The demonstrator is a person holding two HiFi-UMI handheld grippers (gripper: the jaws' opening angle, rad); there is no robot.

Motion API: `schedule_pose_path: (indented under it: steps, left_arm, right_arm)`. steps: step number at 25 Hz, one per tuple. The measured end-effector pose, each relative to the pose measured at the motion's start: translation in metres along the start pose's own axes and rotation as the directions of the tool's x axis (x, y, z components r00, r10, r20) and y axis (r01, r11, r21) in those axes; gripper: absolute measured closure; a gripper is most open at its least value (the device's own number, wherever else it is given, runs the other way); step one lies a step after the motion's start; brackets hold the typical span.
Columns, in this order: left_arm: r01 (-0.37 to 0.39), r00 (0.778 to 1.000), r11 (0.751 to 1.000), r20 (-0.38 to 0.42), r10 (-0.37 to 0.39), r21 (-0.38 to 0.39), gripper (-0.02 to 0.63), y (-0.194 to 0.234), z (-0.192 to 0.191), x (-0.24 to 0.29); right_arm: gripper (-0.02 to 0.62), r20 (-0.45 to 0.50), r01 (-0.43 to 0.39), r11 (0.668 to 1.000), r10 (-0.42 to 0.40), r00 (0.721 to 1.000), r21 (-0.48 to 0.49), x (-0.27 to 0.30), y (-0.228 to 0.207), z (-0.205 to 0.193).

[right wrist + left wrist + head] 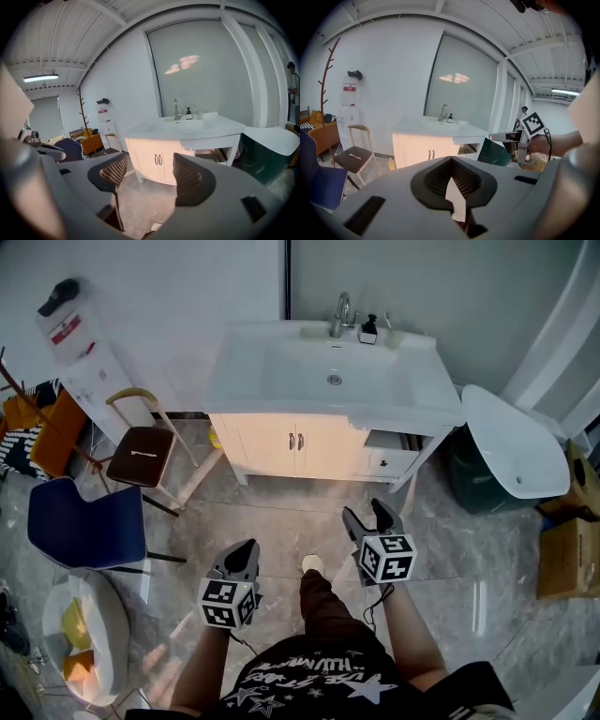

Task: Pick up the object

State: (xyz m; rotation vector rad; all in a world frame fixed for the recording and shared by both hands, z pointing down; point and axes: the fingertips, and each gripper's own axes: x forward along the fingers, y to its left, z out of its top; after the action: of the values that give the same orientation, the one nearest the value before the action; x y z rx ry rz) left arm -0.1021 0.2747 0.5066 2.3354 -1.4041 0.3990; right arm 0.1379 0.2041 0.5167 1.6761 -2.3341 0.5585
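Observation:
I stand facing a white vanity with a sink (246,367), a tap (341,313) and a small dark soap bottle (367,330) at its back edge. No single object to pick up stands out. My left gripper (246,554) hangs over the floor tiles, short of the vanity; in the left gripper view (452,161) its jaws meet, with only a pale sliver at the seam. My right gripper (366,514) is held near the vanity's open right drawer (389,451). In the right gripper view (145,168) its jaws stand wide apart, with only bare floor showing between them.
A brown stool (141,454), a blue chair (84,521) and a water dispenser (80,343) stand to the left. A white oval top (511,442) on a dark green base and a cardboard box (567,554) are on the right. My foot (312,564) is between the grippers.

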Motion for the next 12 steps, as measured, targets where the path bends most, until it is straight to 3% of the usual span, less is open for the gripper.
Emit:
schedule_pose_path:
  steps: [12]
  left_arm:
    - [-0.016,0.999,1.000,-0.028,0.016,0.000,0.591,0.030,0.098,0.165]
  right_arm:
    - [0.298,-0.048,-0.027,0.999,0.029,0.998,0.032,0.147,-0.093,0.073]
